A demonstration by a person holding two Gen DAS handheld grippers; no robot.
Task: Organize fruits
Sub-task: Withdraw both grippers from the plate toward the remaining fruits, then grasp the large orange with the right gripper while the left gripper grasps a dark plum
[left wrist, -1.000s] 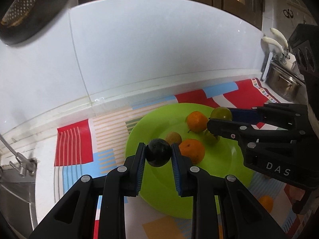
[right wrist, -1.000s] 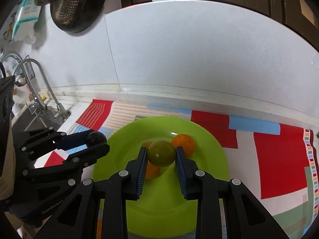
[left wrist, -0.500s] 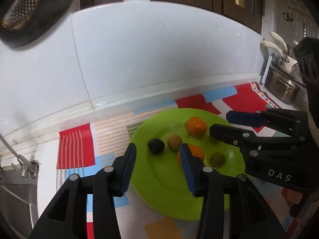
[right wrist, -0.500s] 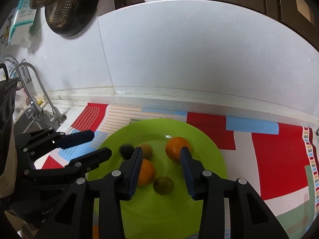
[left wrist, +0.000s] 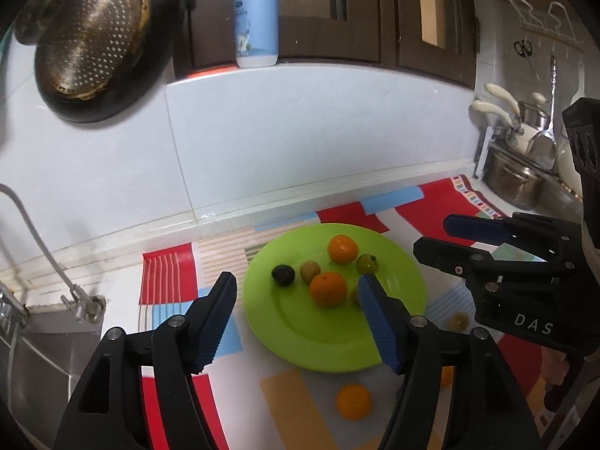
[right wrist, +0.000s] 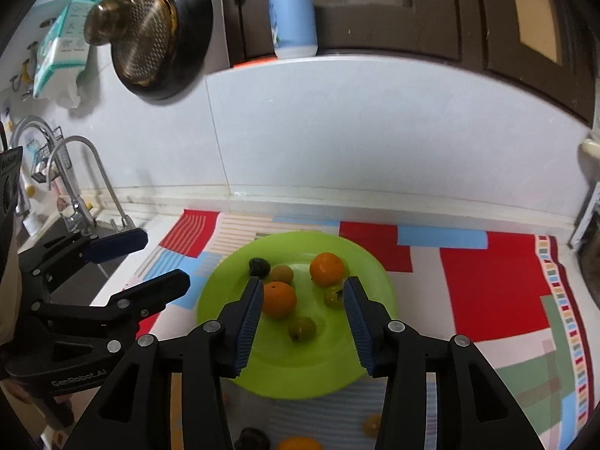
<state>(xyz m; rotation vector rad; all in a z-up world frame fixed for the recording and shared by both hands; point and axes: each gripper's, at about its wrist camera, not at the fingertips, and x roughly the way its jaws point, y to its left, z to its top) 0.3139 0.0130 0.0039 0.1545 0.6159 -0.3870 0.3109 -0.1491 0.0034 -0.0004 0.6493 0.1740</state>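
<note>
A green plate (left wrist: pixel 300 333) (right wrist: pixel 292 360) sits on a patterned mat. On it lie a dark plum (left wrist: pixel 282 274) (right wrist: pixel 259 266), two oranges (left wrist: pixel 327 288) (left wrist: pixel 342 249) (right wrist: pixel 278 299) (right wrist: pixel 327 269), a small brown fruit (left wrist: pixel 310 270) (right wrist: pixel 281 273) and two greenish fruits (right wrist: pixel 302 328) (right wrist: pixel 333 296). My left gripper (left wrist: pixel 298 315) is open and empty above the plate's near edge. My right gripper (right wrist: pixel 302 322) is open and empty above the plate. Loose fruit lies on the mat: an orange (left wrist: pixel 353 401) and a small yellow fruit (left wrist: pixel 458 321).
A sink with a tap (right wrist: pixel 93 172) lies to the left. Pots (left wrist: pixel 513 183) stand at the right. A white tiled wall rises behind the mat, with a bottle (left wrist: pixel 256 18) on its ledge and a pan (left wrist: pixel 101 37) hanging. More fruit (right wrist: pixel 296 442) lies near the mat's front.
Both grippers opened and let go: the dark plum and the green fruit now lie on the plate. Both grippers have pulled back and up from the plate.
</note>
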